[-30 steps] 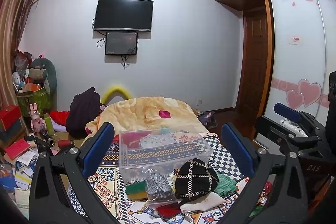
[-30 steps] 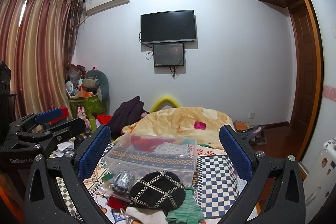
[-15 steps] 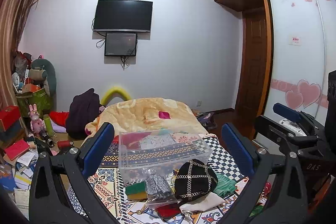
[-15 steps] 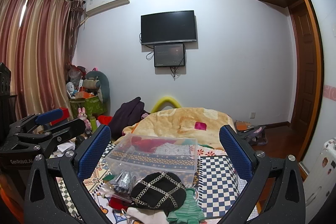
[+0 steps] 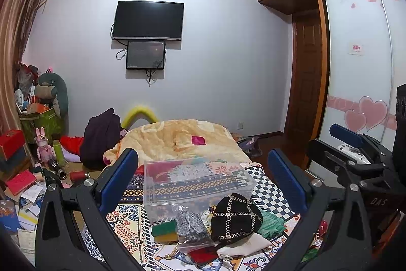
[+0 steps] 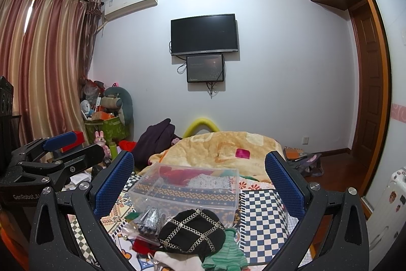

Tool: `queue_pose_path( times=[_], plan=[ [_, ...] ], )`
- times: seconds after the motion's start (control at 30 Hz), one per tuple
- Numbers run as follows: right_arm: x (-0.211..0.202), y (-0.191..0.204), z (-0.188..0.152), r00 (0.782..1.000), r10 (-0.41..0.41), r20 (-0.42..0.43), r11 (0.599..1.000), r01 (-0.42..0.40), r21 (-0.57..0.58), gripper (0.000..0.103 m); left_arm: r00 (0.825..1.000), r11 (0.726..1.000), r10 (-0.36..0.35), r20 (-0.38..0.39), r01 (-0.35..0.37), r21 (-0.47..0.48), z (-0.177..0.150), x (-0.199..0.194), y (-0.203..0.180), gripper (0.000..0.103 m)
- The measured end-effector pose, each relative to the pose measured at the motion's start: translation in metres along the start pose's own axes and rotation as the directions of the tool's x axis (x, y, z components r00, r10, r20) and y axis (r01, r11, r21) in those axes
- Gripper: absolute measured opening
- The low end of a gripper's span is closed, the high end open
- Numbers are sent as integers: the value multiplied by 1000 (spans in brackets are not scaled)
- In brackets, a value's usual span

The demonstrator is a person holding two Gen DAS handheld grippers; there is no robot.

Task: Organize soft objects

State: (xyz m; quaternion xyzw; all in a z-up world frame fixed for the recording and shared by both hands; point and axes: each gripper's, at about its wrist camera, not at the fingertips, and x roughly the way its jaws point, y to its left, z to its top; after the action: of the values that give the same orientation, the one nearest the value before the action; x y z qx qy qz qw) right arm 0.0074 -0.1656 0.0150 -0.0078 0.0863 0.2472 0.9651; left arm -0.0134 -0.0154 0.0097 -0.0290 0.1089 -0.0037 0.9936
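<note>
1. Blue-padded, the left gripper (image 5: 203,182) fills the lower part of the left wrist view with its jaws spread wide, grasping nothing; its 2 fingers (image 5: 119,179) frame the clutter on the bed.
2. Blue pads also line the right gripper (image 6: 199,182), likewise released and bare in the lower part of the right wrist view; it also shows at the right edge of the left wrist view.
3. Between the fingers, at lower centre of both views, stands a clear rectangular plastic bin (image 5: 195,184) on a patterned multicolour bedspread (image 5: 127,227); folded red and grey-patterned cloth shows at its far end.
4. Just in front of the bin lies a black rounded cap with a pale lattice of studded bands (image 5: 234,217), at lower centre right of the left wrist view.
5. Left of the cap is a clear plastic bag holding grey sparkly fabric (image 5: 191,222), touching the bin's front wall.
6. A green and yellow sponge-like block (image 5: 163,233) sits beside the bag, at its left.
7. A green ribbed cloth (image 5: 272,225) lies to the right of the cap, a white cloth (image 5: 243,244) under its near edge, and a red cloth (image 5: 203,255) at the bottom of the frame.
8. Beyond the bin, at mid frame, a yellow-orange plush blanket (image 5: 177,139) covers the far end of the bed.
9. A black wall-mounted television (image 5: 148,20) hangs in the upper centre.
</note>
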Motion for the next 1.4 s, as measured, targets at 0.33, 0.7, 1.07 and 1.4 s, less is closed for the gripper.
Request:
queue_pose_path(
  times=[0.33,0.7,1.07,1.4],
  plan=[
    [0,0,-1,1000,0,-1,1000,0,1,103,1000,1000,1,-4,-1,0,0,1,-2,103],
    [29,-9,-24,995,-26,-101,1000,26,3,103,993,999,25,-114,-29,-41,-26,34,14,103],
    [73,-25,-74,954,12,-299,999,2,47,103,950,995,26,-310,-55,-85,-82,90,31,103],
    [91,-28,-112,890,129,-436,990,-87,114,96,902,991,-39,-430,-19,-130,-119,121,36,78]
  ],
)
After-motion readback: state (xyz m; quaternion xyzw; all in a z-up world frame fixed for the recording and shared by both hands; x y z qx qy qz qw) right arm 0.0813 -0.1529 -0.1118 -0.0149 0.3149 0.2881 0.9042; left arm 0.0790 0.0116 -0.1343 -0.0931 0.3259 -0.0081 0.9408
